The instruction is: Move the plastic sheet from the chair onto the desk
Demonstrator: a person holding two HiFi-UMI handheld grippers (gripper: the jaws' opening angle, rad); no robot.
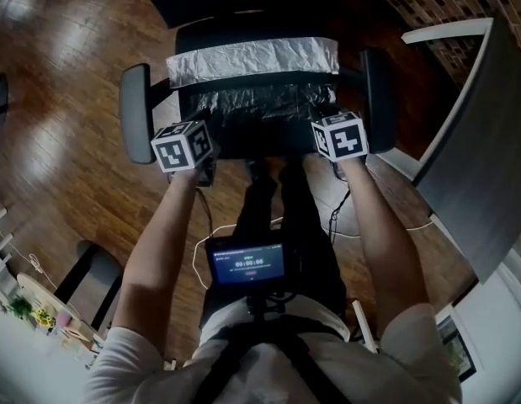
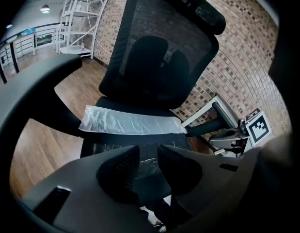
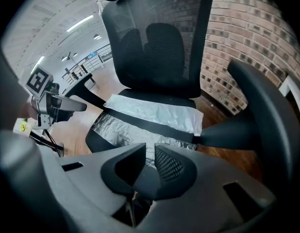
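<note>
There is one chair point(image 2: 154, 57), one plastic sheet point(image 1: 252, 61), one table point(image 1: 475, 141) and two claws, each with a marker cube on top.

The sheet lies on the chair's seat. Its back part is folded into a thick whitish band against the foot of the backrest. The rest spreads forward, clear and crinkled, over the black cushion. Its long axis runs straight across the seat from one armrest to the other, level in the head view, and the short side points toward the person.

Both claws hover at the front edge of the seat, angled downward. The left claw point(image 2: 147, 161) is near the left front corner and the right claw point(image 3: 150, 154) near the right. The left claw's jaws stand moderately apart, with only the crinkled film showing beyond the gap and nothing gripped. The right claw's jaws are close together but leave a narrow slit, and they hold nothing either. Neither claw touches the sheet.

Two armrests flank the seat, the left armrest point(image 1: 135, 112) and the right armrest point(image 1: 380, 99), boxing in the sheet's short ends. The grey table stands to the person's right, past the right armrest, which sits between sheet and table. A brick wall point(image 1: 445, 7) rises behind the chair. The wooden floor point(image 1: 66, 99) carries a loose white cable point(image 1: 199, 251) by the person's feet. A small lit screen point(image 1: 247, 263) hangs at the person's chest.
</note>
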